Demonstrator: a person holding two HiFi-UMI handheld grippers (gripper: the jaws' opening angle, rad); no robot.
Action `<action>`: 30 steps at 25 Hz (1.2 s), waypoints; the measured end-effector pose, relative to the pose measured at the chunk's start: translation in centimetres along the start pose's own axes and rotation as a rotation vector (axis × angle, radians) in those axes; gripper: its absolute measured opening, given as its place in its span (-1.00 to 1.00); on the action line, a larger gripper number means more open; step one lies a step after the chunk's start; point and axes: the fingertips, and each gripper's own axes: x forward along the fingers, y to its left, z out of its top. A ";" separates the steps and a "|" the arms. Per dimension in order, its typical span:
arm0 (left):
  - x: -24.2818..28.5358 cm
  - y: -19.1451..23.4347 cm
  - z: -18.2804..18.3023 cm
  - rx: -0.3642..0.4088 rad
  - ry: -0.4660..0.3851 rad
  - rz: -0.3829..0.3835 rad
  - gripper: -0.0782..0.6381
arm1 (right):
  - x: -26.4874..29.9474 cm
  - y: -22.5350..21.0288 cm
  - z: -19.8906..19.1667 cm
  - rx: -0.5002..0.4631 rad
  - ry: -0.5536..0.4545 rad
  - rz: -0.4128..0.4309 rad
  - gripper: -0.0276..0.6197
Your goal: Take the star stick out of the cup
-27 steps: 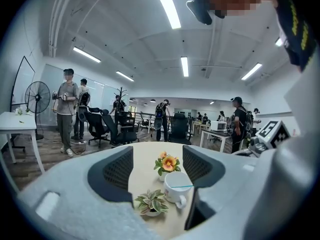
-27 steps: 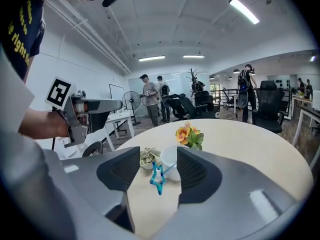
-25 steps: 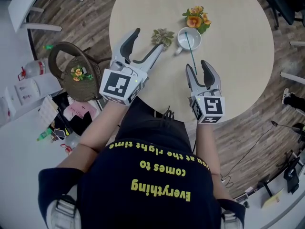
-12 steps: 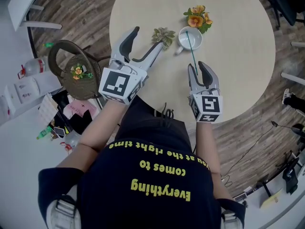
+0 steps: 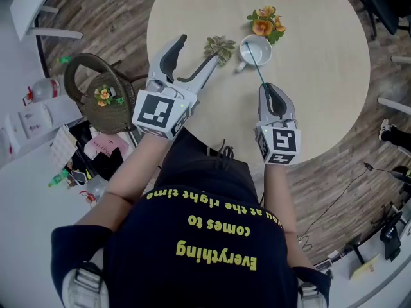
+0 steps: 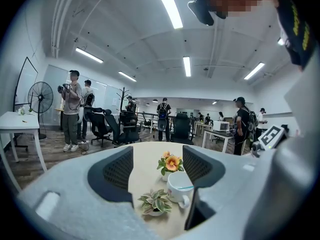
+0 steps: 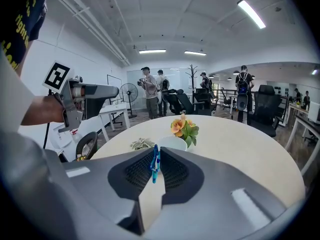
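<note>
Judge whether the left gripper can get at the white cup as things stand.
Probably, with a detour: the left gripper is open and near, but the succulent stands between it and the cup.

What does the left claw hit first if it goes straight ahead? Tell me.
Probably the small succulent: it sits between the open jaws of the left claw, nearer than the white cup behind it. Depth is uncertain from here.
</note>
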 end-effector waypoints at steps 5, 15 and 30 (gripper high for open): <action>-0.2 -0.1 0.2 0.003 -0.003 0.000 0.08 | -0.6 -0.3 0.5 -0.011 -0.021 -0.024 -0.82; -0.6 -0.7 1.0 0.016 -0.025 -0.008 0.08 | -2.3 -1.0 2.2 -0.015 -0.083 -0.066 -0.82; -2.2 -2.7 3.4 0.059 -0.093 -0.070 -0.35 | -6.8 -2.0 6.3 -0.013 -0.217 -0.136 -0.82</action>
